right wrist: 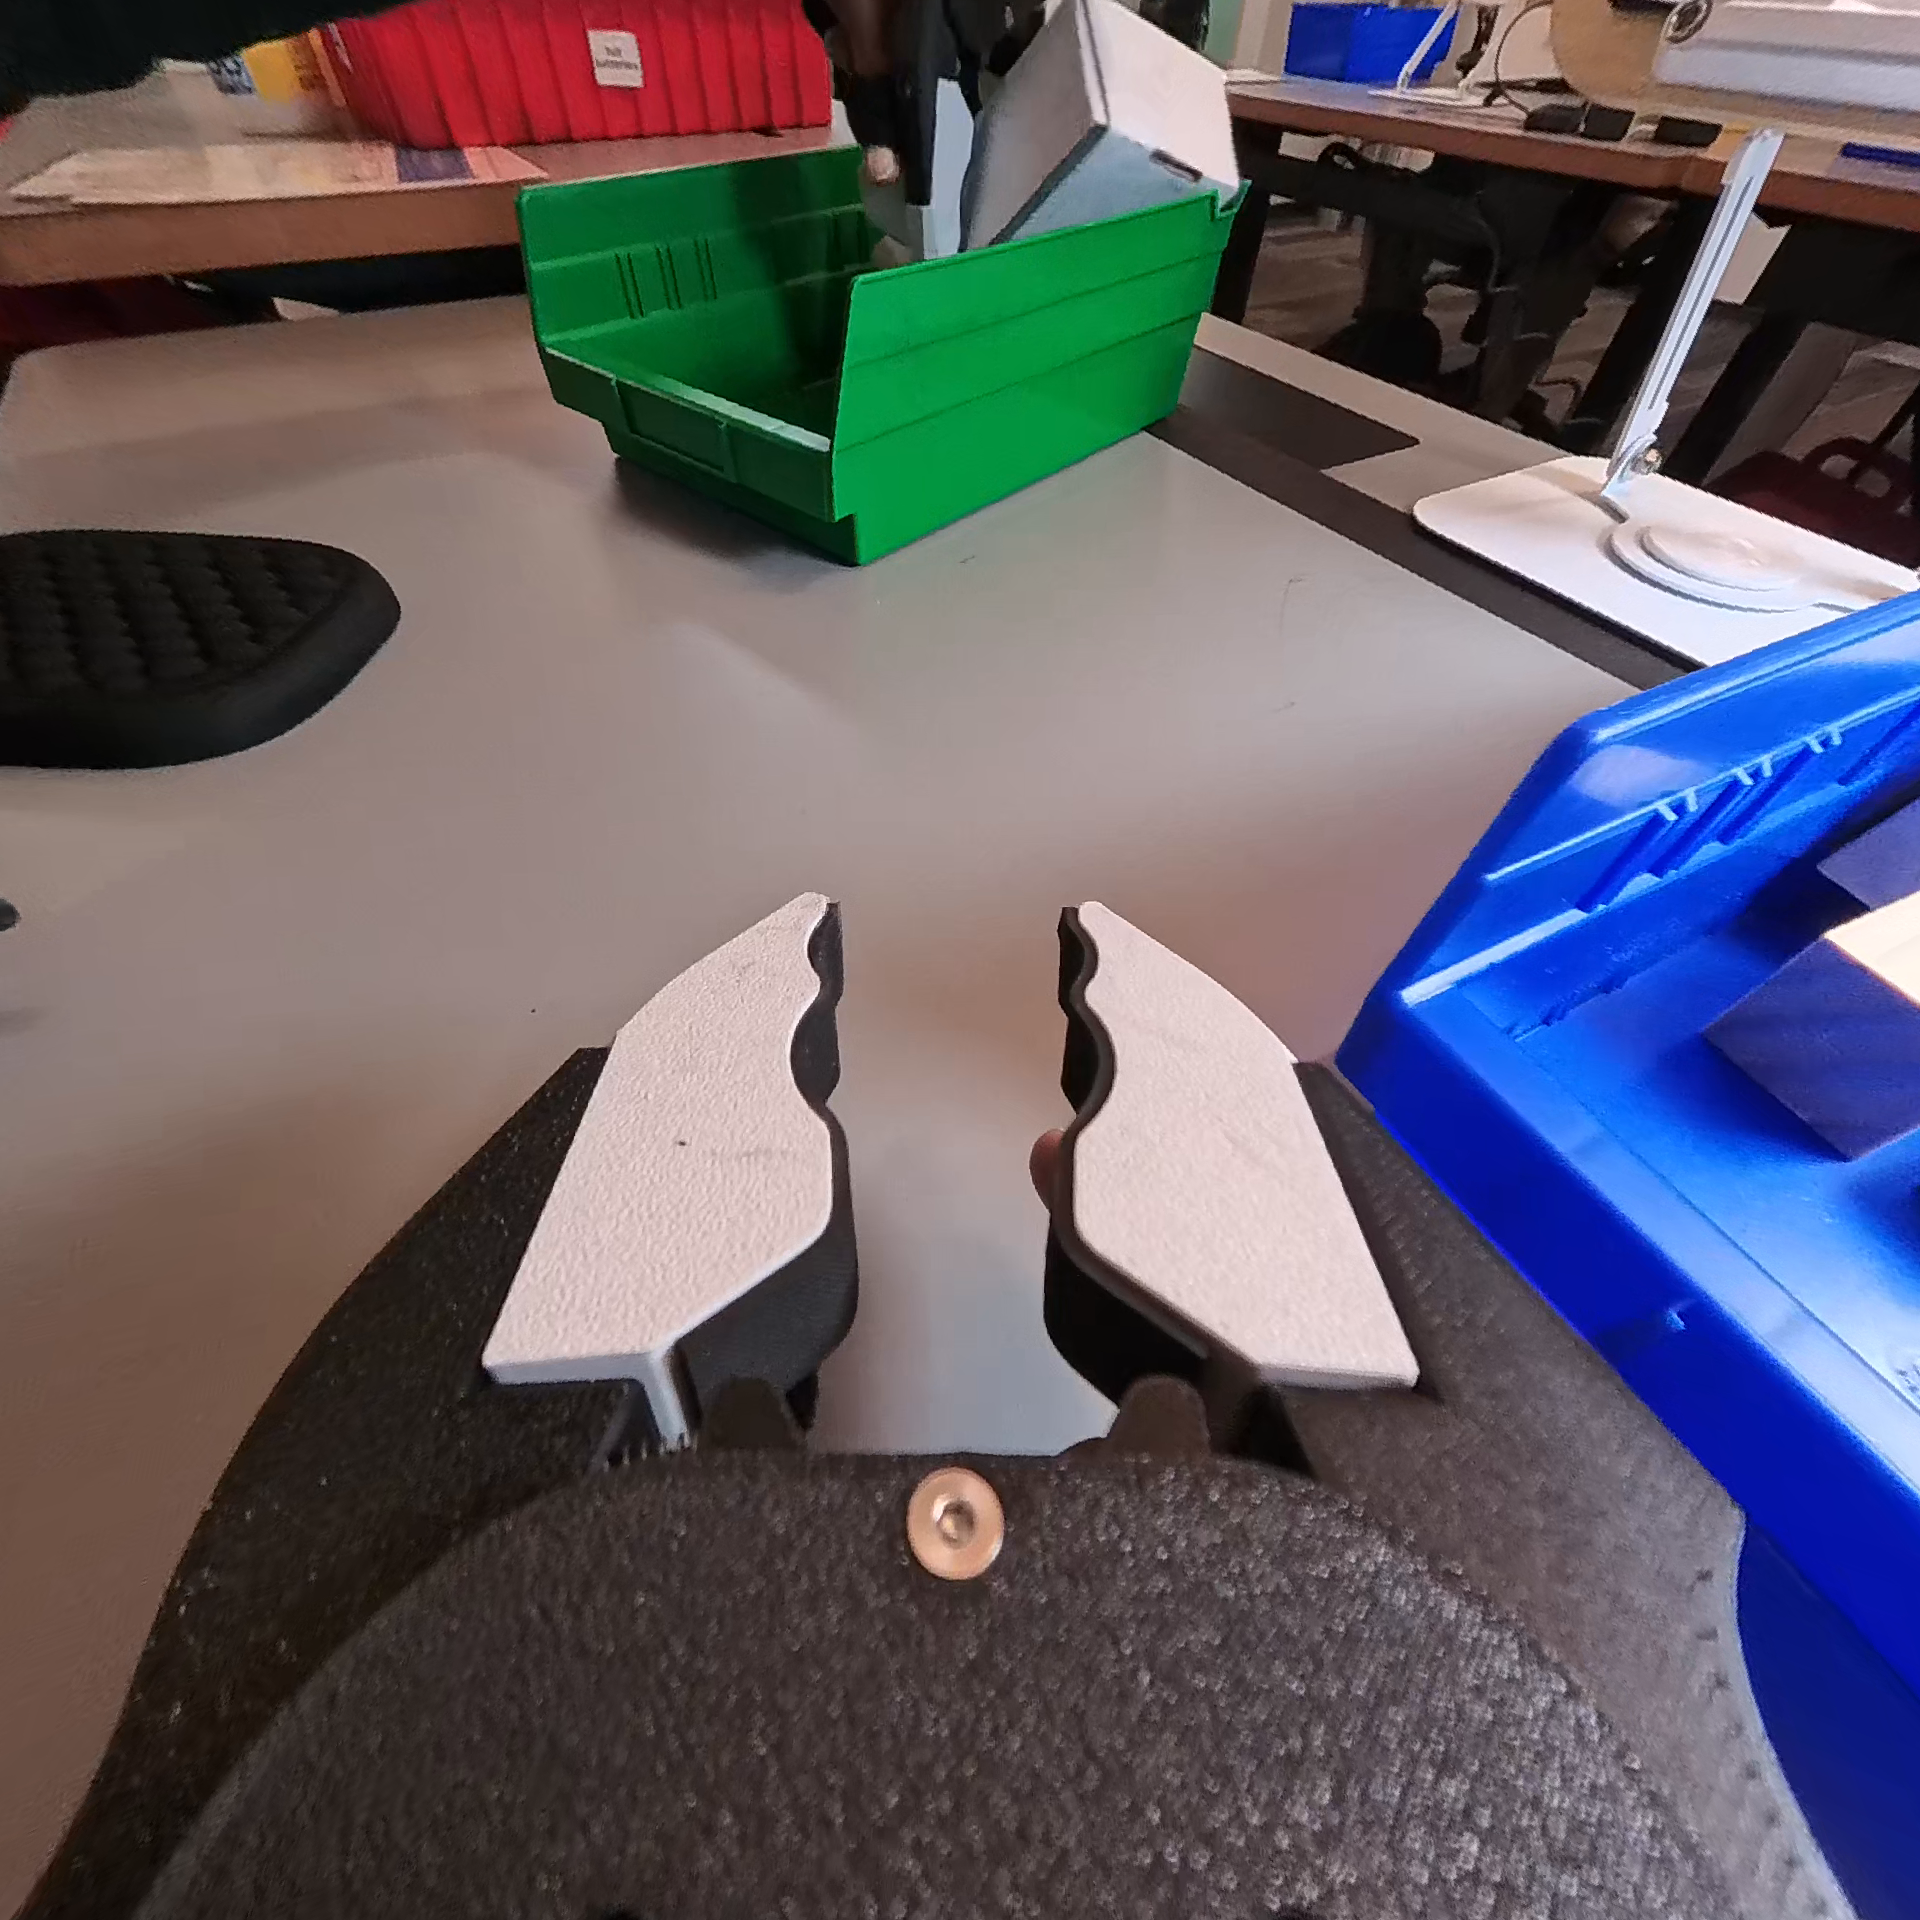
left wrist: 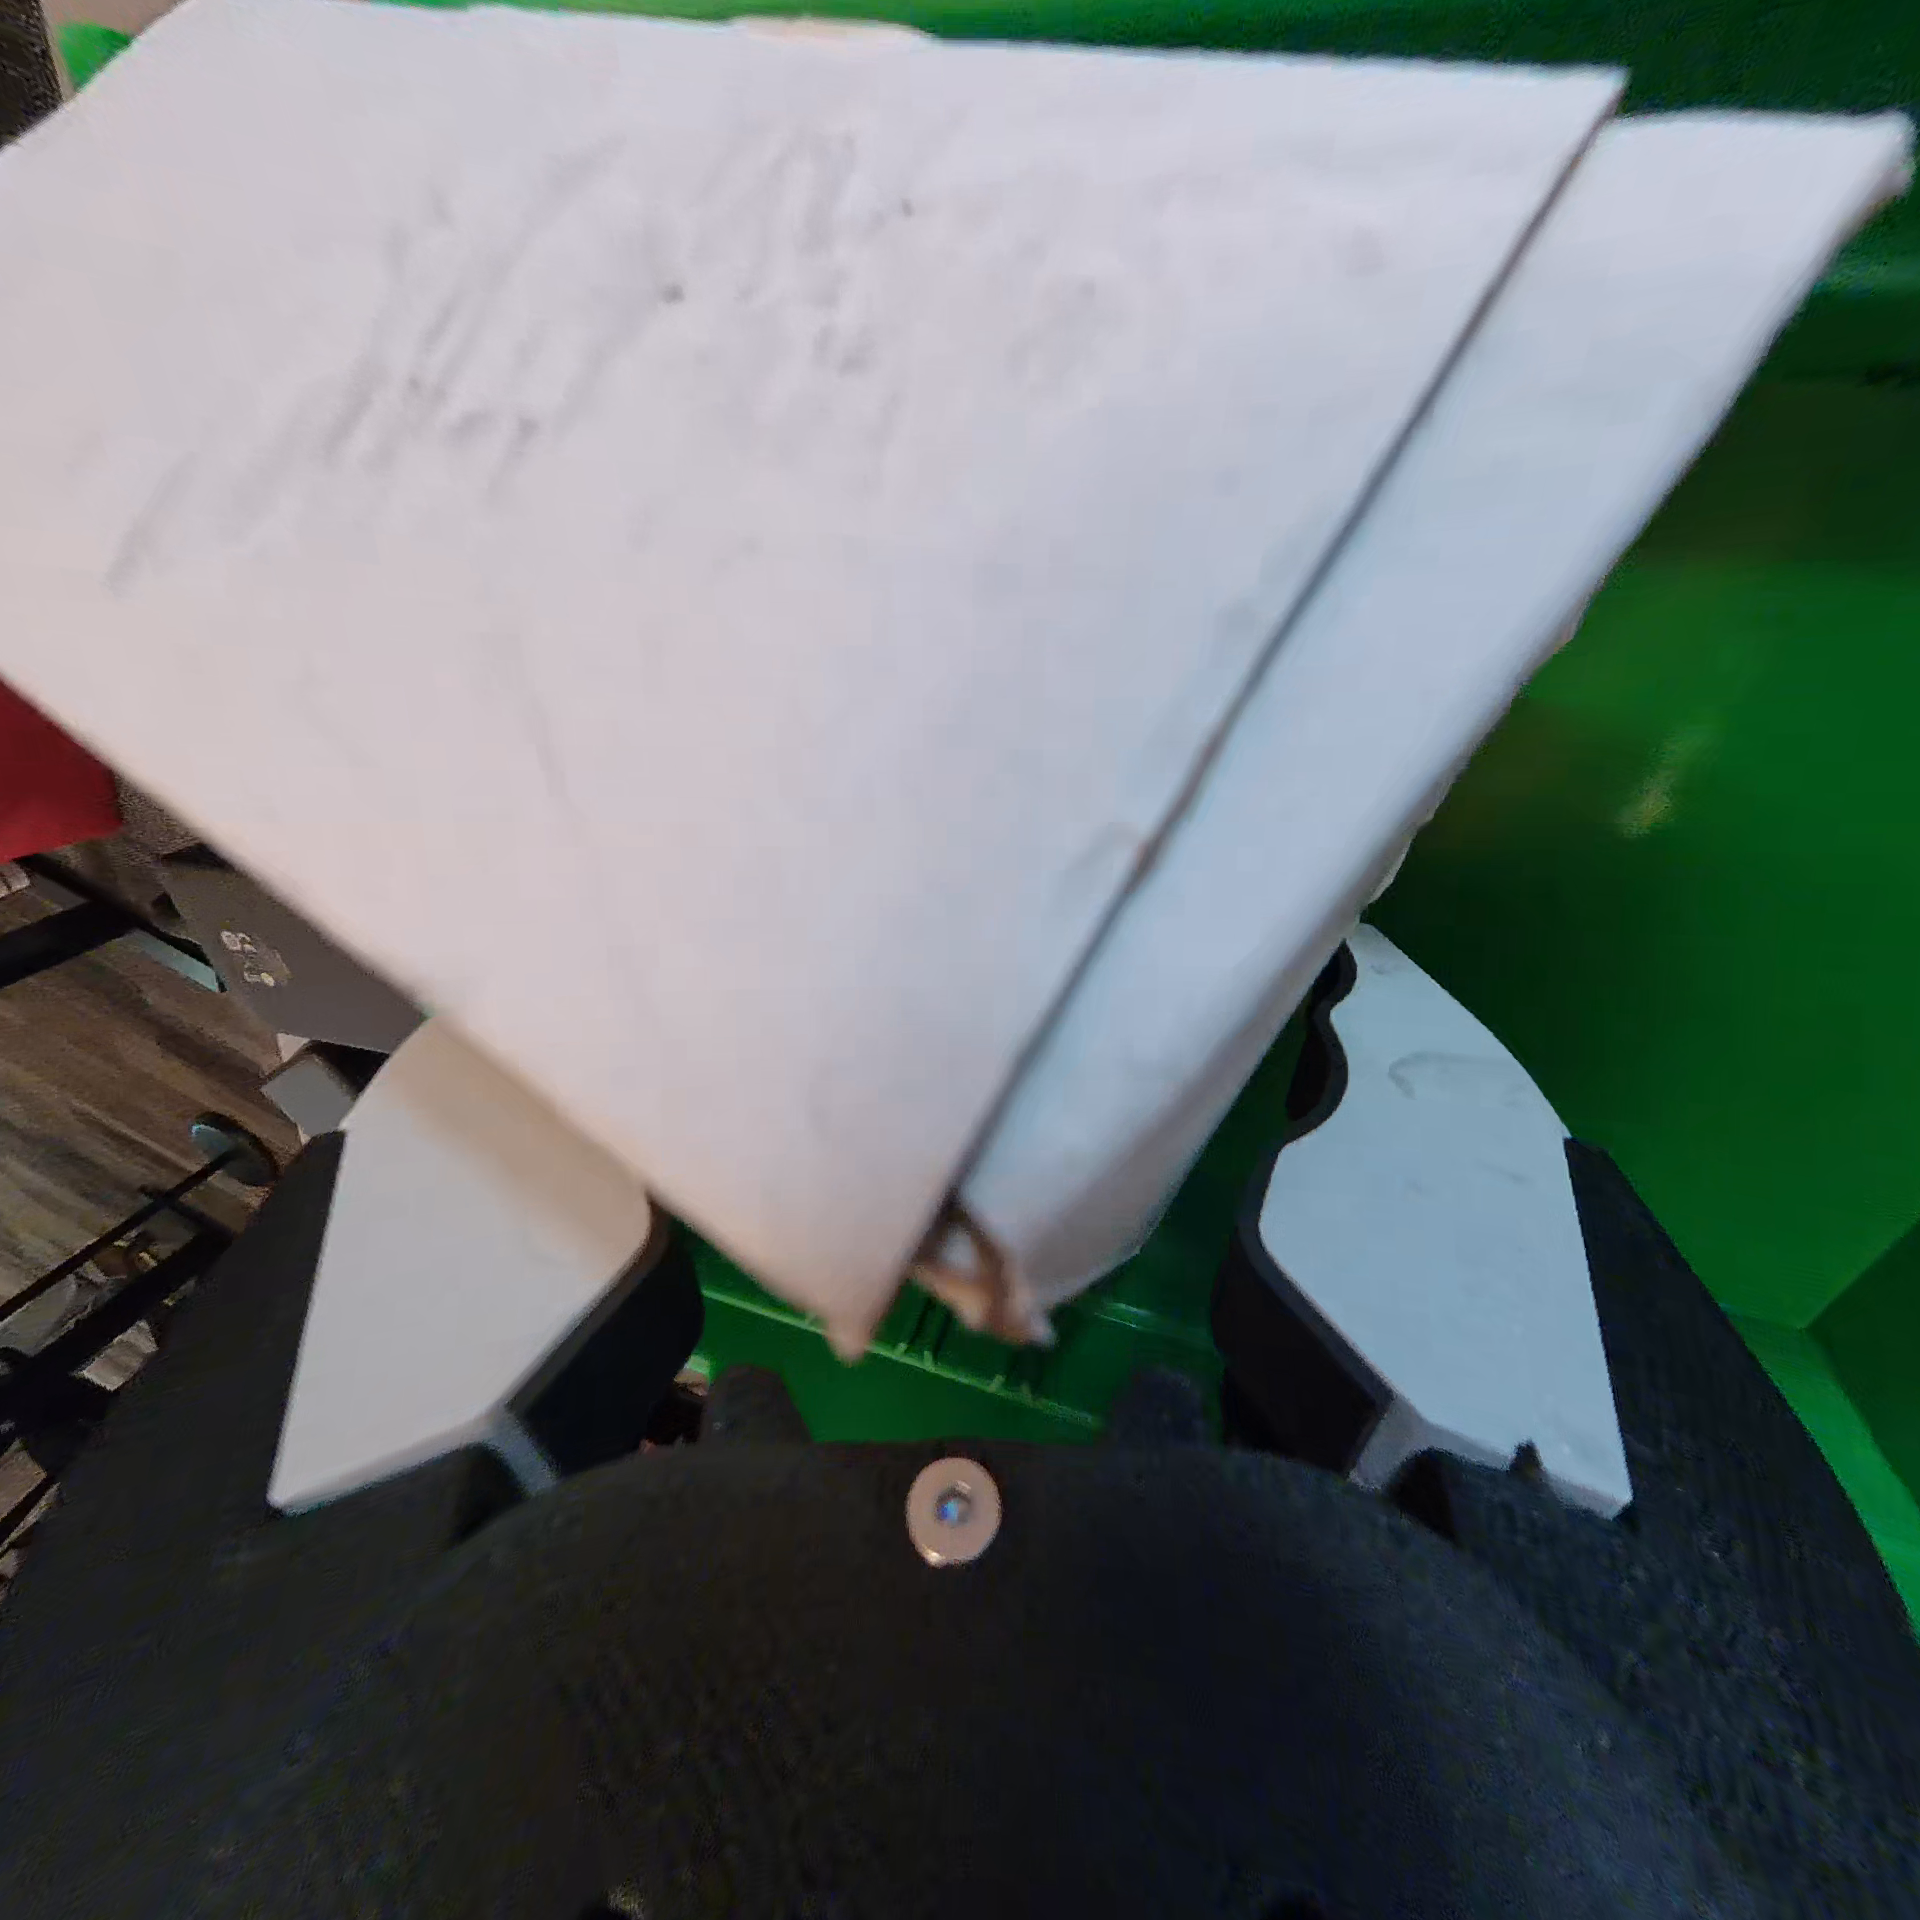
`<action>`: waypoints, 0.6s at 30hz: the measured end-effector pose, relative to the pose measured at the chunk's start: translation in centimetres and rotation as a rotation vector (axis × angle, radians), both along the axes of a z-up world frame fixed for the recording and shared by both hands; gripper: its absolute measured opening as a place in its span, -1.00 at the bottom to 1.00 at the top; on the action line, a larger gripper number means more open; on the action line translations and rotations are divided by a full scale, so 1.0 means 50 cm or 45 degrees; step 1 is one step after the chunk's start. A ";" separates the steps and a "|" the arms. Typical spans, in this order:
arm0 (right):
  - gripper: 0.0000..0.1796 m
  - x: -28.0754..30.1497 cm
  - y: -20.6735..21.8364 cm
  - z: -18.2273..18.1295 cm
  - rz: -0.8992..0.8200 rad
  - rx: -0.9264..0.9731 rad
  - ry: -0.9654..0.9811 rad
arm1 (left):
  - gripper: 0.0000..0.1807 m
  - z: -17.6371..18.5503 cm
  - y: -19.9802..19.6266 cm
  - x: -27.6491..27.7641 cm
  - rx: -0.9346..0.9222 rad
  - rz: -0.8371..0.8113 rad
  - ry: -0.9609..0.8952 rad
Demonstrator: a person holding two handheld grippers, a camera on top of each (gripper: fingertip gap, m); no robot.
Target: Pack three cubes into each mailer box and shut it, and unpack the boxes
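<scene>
Over the green bin (right wrist: 862,343), a ribbed plastic tub on the grey table (right wrist: 623,727), the left gripper (left wrist: 935,1049) has its fingers set wide either side of a tilted white cardboard mailer box (left wrist: 727,520); whether they actually press it I cannot tell. Its flat lid is smudged and blurred. Nearer than the bin, the right gripper (right wrist: 948,925) hovers with its wavy-edged grey fingers spread and empty. Right of that, a blue bin (right wrist: 1558,1039) holds dark blue cubes (right wrist: 1818,1049). Left of the green bin lies a black dimpled pad (right wrist: 156,644).
</scene>
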State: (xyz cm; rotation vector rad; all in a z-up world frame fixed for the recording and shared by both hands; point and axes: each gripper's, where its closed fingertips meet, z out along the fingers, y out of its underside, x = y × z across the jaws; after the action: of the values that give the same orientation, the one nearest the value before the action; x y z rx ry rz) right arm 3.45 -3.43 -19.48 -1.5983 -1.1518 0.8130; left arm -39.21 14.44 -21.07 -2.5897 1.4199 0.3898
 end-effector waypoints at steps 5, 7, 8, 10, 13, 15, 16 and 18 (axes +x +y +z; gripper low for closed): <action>-0.56 0.000 0.001 0.000 -0.002 -0.012 0.004 | 0.33 0.012 -0.037 0.009 -0.060 -0.006 -0.033; -0.56 0.000 0.002 0.000 -0.003 -0.015 0.005 | 0.31 0.022 -0.049 0.015 -0.087 -0.001 -0.077; -0.56 0.001 0.002 0.000 -0.005 -0.016 0.005 | 0.34 0.030 -0.051 0.019 -0.094 0.009 -0.106; -0.56 0.001 0.002 0.000 -0.004 -0.012 0.006 | 0.38 0.048 -0.047 0.023 -0.088 0.034 -0.153; -0.56 -0.001 0.001 -0.002 0.000 -0.018 -0.003 | 0.43 0.058 -0.034 0.017 -0.070 0.053 -0.170; -0.56 -0.001 0.002 -0.003 0.000 -0.025 -0.004 | 0.48 0.045 -0.034 0.013 -0.103 0.065 -0.162; -0.56 -0.001 0.003 -0.004 -0.001 -0.029 -0.004 | 0.48 0.037 -0.035 0.014 -0.128 0.066 -0.161; -0.56 0.000 0.006 -0.003 -0.011 -0.040 0.005 | 0.50 0.025 -0.043 0.023 -0.179 0.058 -0.164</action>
State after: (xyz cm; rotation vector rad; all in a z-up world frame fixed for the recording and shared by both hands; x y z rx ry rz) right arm 3.47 -3.13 -19.62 -1.6254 -1.1338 0.8318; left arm -38.06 12.30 -19.81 -2.7059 1.3942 0.1300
